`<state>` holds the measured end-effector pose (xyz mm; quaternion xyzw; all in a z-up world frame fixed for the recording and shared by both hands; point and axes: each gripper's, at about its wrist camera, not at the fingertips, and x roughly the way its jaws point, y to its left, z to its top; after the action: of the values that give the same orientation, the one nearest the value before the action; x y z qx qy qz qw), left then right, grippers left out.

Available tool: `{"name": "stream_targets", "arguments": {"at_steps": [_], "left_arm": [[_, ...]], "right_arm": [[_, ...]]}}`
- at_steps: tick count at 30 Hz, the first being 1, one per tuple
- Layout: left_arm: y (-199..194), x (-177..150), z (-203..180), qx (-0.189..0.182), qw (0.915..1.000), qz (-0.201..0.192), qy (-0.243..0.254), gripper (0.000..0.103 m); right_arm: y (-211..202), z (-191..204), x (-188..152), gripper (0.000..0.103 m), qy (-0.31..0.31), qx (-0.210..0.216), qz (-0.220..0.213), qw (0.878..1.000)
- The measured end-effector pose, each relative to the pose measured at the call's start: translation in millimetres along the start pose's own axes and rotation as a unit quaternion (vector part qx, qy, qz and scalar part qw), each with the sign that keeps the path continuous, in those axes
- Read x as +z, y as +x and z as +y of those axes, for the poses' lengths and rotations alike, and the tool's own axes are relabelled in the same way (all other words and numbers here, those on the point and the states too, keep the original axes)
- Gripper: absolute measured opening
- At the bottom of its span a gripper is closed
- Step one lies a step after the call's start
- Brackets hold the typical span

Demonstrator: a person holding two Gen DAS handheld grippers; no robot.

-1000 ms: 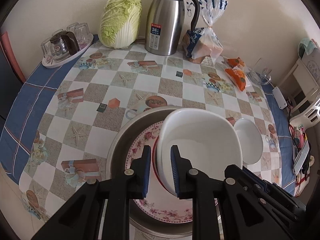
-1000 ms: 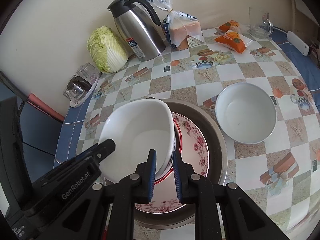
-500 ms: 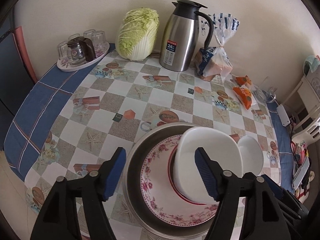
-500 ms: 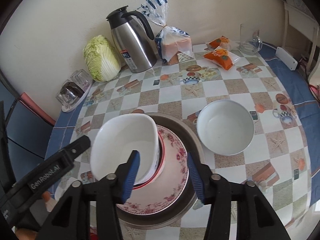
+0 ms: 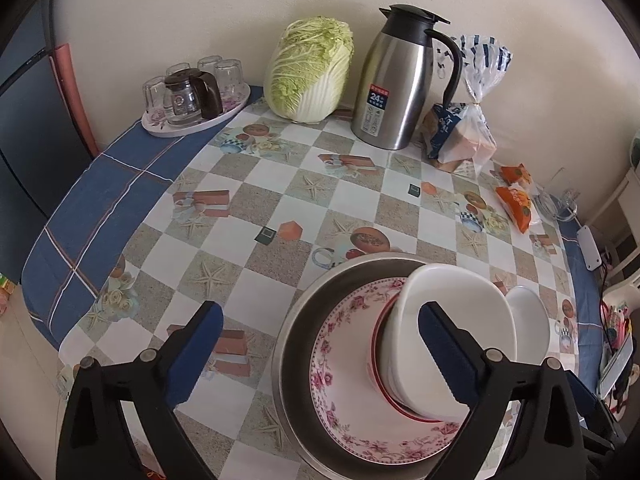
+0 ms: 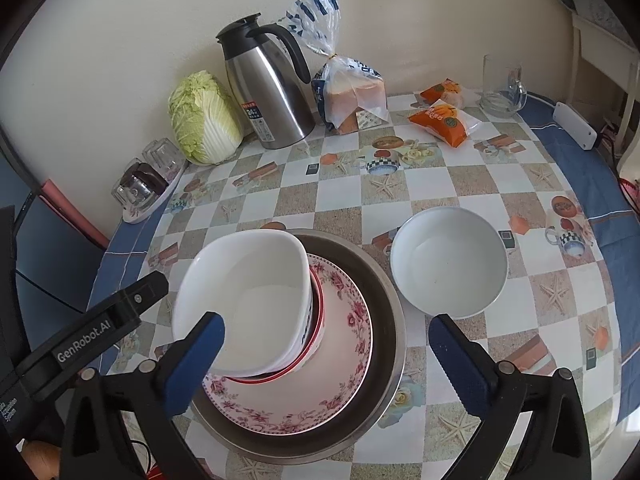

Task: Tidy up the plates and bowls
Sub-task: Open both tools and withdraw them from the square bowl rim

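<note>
A white squarish bowl [image 6: 248,296] sits tilted on a red-rimmed bowl [image 6: 316,320], on a floral plate [image 6: 340,364], inside a steel pan [image 6: 384,300]. The same stack shows in the left wrist view: white bowl [image 5: 452,320], floral plate [image 5: 344,364], steel pan [image 5: 296,328]. A round white bowl [image 6: 448,262] stands alone to the right of the pan, also seen in the left wrist view [image 5: 528,320]. My left gripper [image 5: 320,352] is open and empty, above and before the stack. My right gripper [image 6: 326,360] is open and empty, pulled back from the stack.
Along the wall stand a tray of glasses [image 5: 192,96], a cabbage [image 5: 312,68], a steel thermos [image 5: 404,80] and bagged bread [image 5: 464,132]. Orange snack packs [image 6: 444,116], a glass mug [image 6: 500,88] and a white power strip [image 6: 576,124] lie at the right.
Both grippers let go of the white squarish bowl, opened wide and drew back. The bowl now rests on the stack in the pan.
</note>
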<state>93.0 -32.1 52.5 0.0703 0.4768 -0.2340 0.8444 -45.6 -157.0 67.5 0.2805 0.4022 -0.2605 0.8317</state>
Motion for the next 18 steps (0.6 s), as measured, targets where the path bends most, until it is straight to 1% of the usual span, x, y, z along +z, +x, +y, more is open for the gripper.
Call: {"name": "stream_targets", "arguments": {"at_steps": [4,6,8,15,18], "left_arm": [[-2,0,0,0.004,0.9998,-0.018,0.002,0.098],[2,0,-1,0.012,0.9999,-0.011,0.003,0.098],[4,-2,-2,0.011,0.9999,-0.01,0.003,0.098],[2,-2,-5,0.018,0.9996,-0.021,0.01,0.098],[-1,-1,-8,0.018,0.9993,-0.03,0.014,0.098]], "right_arm": [[-1,-2,0,0.103,-0.004,-0.01,-0.006,1.0],[-2,-2,0,0.103,-0.007,-0.013,-0.01,1.0],[-2,-2,1,0.103,-0.012,-0.015,-0.013,1.0],[-9,-7,4,0.103,-0.009,-0.027,-0.034,0.999],[-12,-16,7,0.103,0.0,-0.025,-0.043,0.999]]}}
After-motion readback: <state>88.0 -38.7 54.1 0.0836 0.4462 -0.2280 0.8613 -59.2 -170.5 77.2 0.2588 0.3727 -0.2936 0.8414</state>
